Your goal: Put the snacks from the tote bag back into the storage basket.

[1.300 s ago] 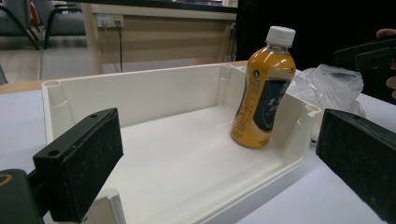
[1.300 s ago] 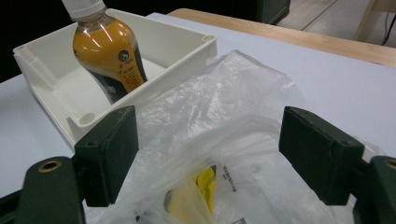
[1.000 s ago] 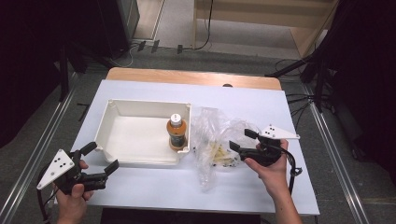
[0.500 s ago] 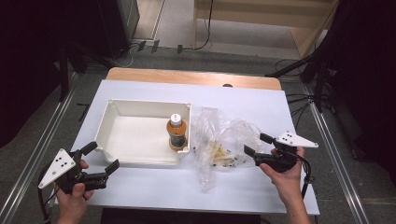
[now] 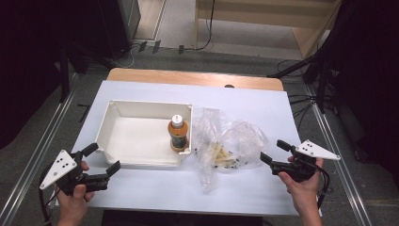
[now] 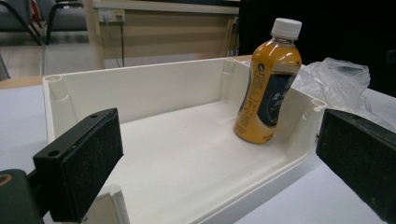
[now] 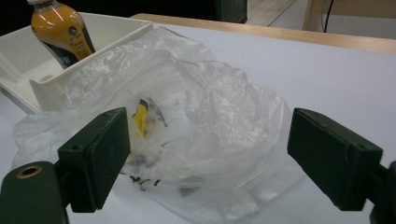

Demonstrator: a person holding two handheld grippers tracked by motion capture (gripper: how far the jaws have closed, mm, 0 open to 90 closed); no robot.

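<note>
An orange drink bottle (image 5: pixel 179 134) (image 6: pixel 268 88) (image 7: pixel 60 32) with a white cap stands upright in the near right corner of a white tray (image 5: pixel 113 117) (image 6: pixel 140 88) (image 7: pixel 116 28). Just right of the tray lies a crumpled clear plastic bag (image 5: pixel 230 141) (image 7: pixel 201 102) (image 6: pixel 336 77) with yellow and dark items inside. My right gripper (image 5: pixel 272 150) (image 7: pixel 215 149) is to the right of the bag and points at it. Its jaws have just been opening, and nothing is between them. My left gripper (image 5: pixel 103 157) (image 6: pixel 219 140) stands open at the tray's near left corner, empty.
The white table (image 5: pixel 263 103) ends in a wooden strip (image 5: pixel 195 77) at its far edge. Bare table surface lies behind the bag and along the front edge. Cables and a wooden bench stand on the floor beyond.
My right gripper has drawn back to the right, away from the bag, with its jaws a little wider. The left gripper, bottle and tray have stayed put.
</note>
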